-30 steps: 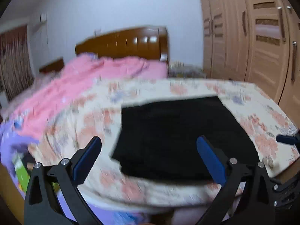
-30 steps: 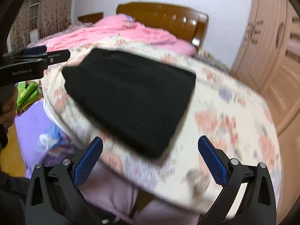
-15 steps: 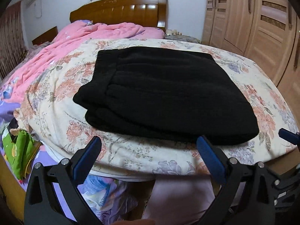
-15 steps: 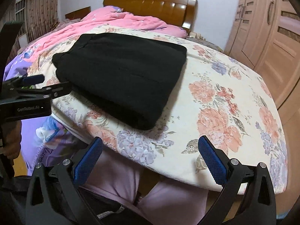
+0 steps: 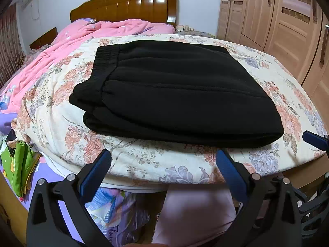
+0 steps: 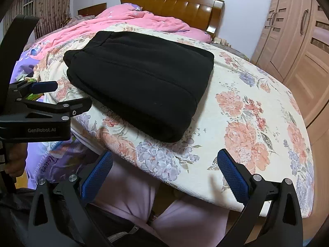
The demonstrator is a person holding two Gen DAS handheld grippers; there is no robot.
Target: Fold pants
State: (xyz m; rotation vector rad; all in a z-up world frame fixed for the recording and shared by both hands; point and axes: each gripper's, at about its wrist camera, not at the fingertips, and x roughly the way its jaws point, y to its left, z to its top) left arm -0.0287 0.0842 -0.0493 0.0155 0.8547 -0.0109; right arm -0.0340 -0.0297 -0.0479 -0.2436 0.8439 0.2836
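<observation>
Black pants [image 5: 174, 90] lie folded into a thick rectangle on the floral quilt [image 5: 61, 123] near the foot of the bed, waistband at the left. The same pants [image 6: 141, 82] fill the left-centre of the right wrist view. My left gripper [image 5: 163, 161] is open and empty, hanging just in front of the bed's near edge, short of the pants. My right gripper [image 6: 164, 161] is open and empty too, off the bed's front edge to the right of the pants. The left gripper [image 6: 59, 95] also shows side-on at the left of the right wrist view.
A pink duvet [image 5: 67, 41] is bunched toward the wooden headboard [image 5: 127, 6]. Wooden wardrobe doors [image 5: 277, 14] line the right wall. Green and purple fabric [image 5: 18, 164] hangs by the bed's left side. A person's legs in light pink trousers [image 6: 185, 216] stand below the grippers.
Both views swung down and steadied from a blurred sweep a second ago. The pants now sit nearer in both views. Both grippers stayed open and empty.
</observation>
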